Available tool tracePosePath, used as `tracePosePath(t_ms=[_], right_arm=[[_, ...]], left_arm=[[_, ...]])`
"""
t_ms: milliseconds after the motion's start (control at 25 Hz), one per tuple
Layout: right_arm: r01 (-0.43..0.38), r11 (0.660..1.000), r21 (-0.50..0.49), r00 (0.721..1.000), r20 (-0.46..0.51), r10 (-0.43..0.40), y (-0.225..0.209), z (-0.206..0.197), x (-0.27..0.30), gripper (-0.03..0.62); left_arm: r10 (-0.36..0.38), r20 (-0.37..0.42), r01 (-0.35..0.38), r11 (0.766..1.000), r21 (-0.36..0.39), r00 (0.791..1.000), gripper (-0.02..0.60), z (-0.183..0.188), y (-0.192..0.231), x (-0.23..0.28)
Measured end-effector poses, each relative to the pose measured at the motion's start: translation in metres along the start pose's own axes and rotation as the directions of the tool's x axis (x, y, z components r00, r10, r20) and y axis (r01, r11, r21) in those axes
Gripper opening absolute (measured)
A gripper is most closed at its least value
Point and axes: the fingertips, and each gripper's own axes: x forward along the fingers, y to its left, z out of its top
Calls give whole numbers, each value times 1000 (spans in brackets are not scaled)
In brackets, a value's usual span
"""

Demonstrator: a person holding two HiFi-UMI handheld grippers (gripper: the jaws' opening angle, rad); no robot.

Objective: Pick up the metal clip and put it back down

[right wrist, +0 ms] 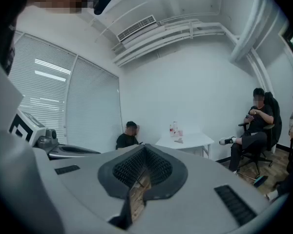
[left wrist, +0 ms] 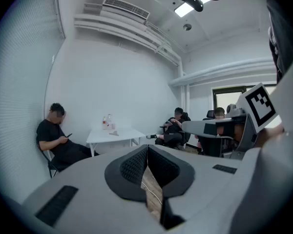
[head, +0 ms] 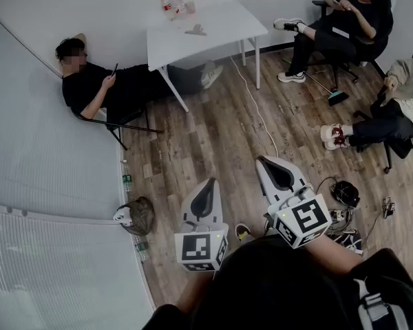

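Currently both grippers are held out over the wood floor [head: 213, 136], well apart from the white worktop [head: 220, 26] across the room. Left gripper [head: 208, 183]: jaws closed together, nothing between them. Right gripper [head: 263, 161]: jaws likewise pressed tight, empty, held about level. Clip [head: 196, 29], a small grey shape, lies flat on the worktop, near the bottles [head: 172, 2] at its far edge. One person [head: 96, 88] slouches left of the worktop with a phone; another [head: 344, 26] sits to its right.
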Motion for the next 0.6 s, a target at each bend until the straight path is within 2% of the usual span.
tracePosePath(t_ms=[400,600], right_arm=[[20,1000,-5,1000,-20,-20,18,-11,10,18],[33,999,15,999,-1,-33,26,-9,12,17]], left_arm=[[11,14,-10,1000,-11,1000,22,-3,26,-13],[2,30,-1,1000,-23,1000,23,-4,41,-23]])
